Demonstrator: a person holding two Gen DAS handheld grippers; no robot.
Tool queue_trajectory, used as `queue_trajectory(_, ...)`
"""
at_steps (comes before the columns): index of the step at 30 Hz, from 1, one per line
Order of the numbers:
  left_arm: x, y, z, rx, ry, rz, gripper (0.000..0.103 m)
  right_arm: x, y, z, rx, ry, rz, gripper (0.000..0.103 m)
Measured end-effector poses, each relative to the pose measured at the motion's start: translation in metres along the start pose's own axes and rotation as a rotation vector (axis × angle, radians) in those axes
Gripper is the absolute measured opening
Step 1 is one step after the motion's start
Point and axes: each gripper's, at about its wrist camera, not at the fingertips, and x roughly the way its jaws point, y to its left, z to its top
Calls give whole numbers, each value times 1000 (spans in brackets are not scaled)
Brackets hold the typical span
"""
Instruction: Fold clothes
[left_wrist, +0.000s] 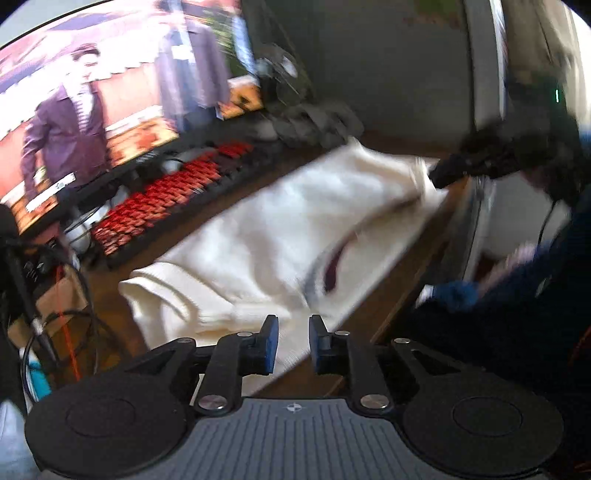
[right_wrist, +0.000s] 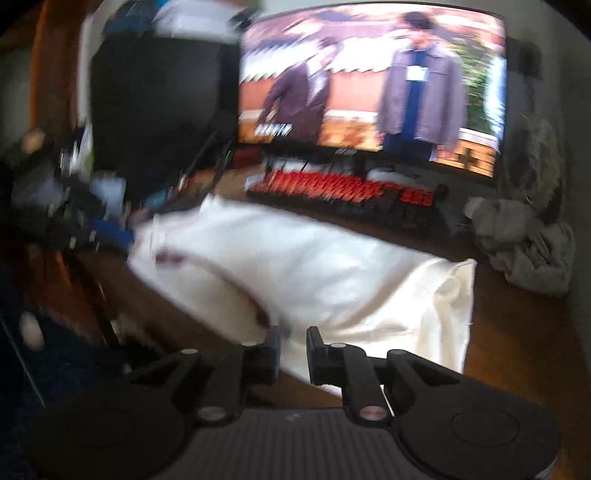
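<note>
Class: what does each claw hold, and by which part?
Both seemingly pinch the white garment: left claw at one edge, right claw at the opposite edge.

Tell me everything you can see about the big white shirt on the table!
The white shirt looks like soft, cream-white cloth with a dark red and grey trim line, perhaps a collar. It lies spread and rumpled on the brown wooden table, partly folded, one edge near the table's front. A keyboard with red keys sits behind it, apart. The left gripper and right gripper are at its edges; the blur hides whether they pinch it.
</note>
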Motion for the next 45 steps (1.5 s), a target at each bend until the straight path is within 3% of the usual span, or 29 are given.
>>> queue_trajectory(4, -21, 46, 13, -227, -132, 19, 30, -3, -37, 29, 137, -93, -76, 31)
queue_trajectory(8, -6, 92, 23, -460, -170, 41, 30, 31, -89, 51, 370, -70, -159, 32)
queue_trajectory(14, 24, 148, 14, -854, -139, -39, 30, 87, -154, 42, 741, 13, -108, 32)
queue_trajectory(16, 25, 159, 9, -921, -134, -17, 30, 97, -167, 36, 813, 7, -64, 32)
queue_trajectory(18, 27, 163, 12, -921, -110, 23, 30, 107, -172, 32, 852, 2, -37, 31)
queue_trajectory(20, 33, 167, 17, -917, -81, 27, 30, 113, -175, 31, 854, 1, -46, 9)
queue_trajectory(21, 35, 167, 20, -915, -66, 31, 30, 116, -177, 30, 852, 2, -65, 4)
queue_trajectory(26, 57, 171, 33, -917, 23, 47, 37, 118, -174, 28, 820, -13, -86, 3)
queue_trajectory(32, 86, 186, 19, -1086, 138, 9, 37, 118, -172, 34, 778, -20, -92, 3)
queue_trajectory(37, 96, 200, 14, -1198, 145, 19, 38, 110, -181, 29, 789, -28, -81, 3)
queue_trajectory(41, 112, 203, 23, -1189, 198, 20, 49, 106, -184, 28, 777, -29, -77, 3)
queue_trajectory(45, 124, 207, 32, -1194, 231, 24, 49, 106, -183, 30, 768, -35, -77, 3)
